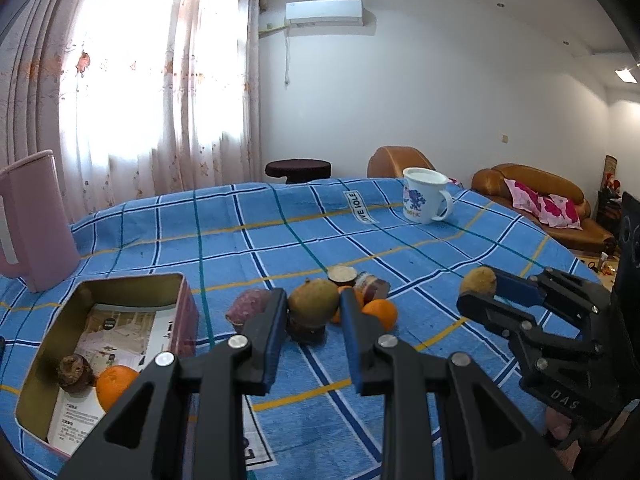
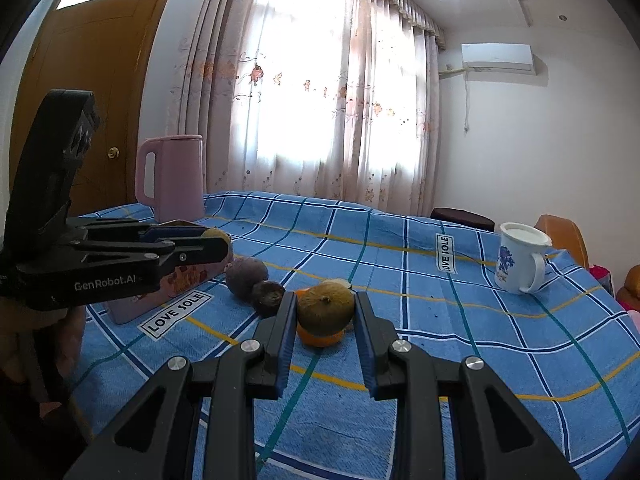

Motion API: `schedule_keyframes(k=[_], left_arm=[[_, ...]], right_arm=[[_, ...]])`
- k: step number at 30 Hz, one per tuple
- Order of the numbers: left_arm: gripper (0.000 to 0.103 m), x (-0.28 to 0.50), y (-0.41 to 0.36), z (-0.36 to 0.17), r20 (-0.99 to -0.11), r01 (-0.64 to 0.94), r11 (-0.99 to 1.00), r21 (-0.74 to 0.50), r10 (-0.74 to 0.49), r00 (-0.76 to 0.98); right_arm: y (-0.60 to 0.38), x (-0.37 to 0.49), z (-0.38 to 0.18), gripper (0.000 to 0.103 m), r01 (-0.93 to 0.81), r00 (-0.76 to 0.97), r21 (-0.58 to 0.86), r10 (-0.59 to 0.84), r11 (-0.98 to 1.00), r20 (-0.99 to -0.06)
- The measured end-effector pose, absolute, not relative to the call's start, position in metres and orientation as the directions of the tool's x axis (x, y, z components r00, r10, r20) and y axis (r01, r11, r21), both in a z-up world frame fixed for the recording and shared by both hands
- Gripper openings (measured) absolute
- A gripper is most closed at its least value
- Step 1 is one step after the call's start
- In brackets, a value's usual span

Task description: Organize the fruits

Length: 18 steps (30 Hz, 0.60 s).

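Fruit first: a greenish-brown fruit (image 1: 314, 304) sits pinched between the pads of the left gripper (image 1: 313, 296), lifted above the loose fruits (image 1: 380, 312) on the checked cloth (image 1: 400, 420). The right gripper (image 2: 325, 300) is clamped on a second fruit (image 2: 326, 310), also off the table.

We'd watch the grip. Both are round and smooth-looking, held only at their sides, so a tilt or a loosened squeeze could let one roll out onto the heap. With two loaded grippers heading for one tin (image 1: 182, 300), they could also bump each other at the rim.

Skins look dull and mottled, olive going to brown, with a small stem nub. An orange (image 1: 114, 384) and a dark fruit (image 1: 76, 372) already lie in the tin.
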<state>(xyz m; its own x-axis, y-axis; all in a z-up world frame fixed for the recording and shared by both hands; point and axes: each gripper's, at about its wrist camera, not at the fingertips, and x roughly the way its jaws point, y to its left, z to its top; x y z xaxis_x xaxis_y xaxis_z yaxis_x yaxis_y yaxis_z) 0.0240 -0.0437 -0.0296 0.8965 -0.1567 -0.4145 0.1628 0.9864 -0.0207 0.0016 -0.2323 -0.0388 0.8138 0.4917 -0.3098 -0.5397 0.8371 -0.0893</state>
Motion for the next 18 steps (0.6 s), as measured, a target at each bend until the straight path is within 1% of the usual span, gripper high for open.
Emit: schedule_keyframes(k=[9,18], left_arm=[[0.028,0.017,-0.039,-0.024,-0.387,0.148,0.989,-0.006,-0.139,0.911],[0.028,0.013,-0.027,-0.025,-0.386,0.142,0.99,-0.023,-0.14,0.912]], right_arm=[[-0.229,0.0,-0.027,0.029,-0.538,0.821,-0.098,0.495,0.837,-0.283],[-0.218,0.002,-0.017,0.029,-0.542,0.819,-0.089,0.502,0.836,-0.278]])
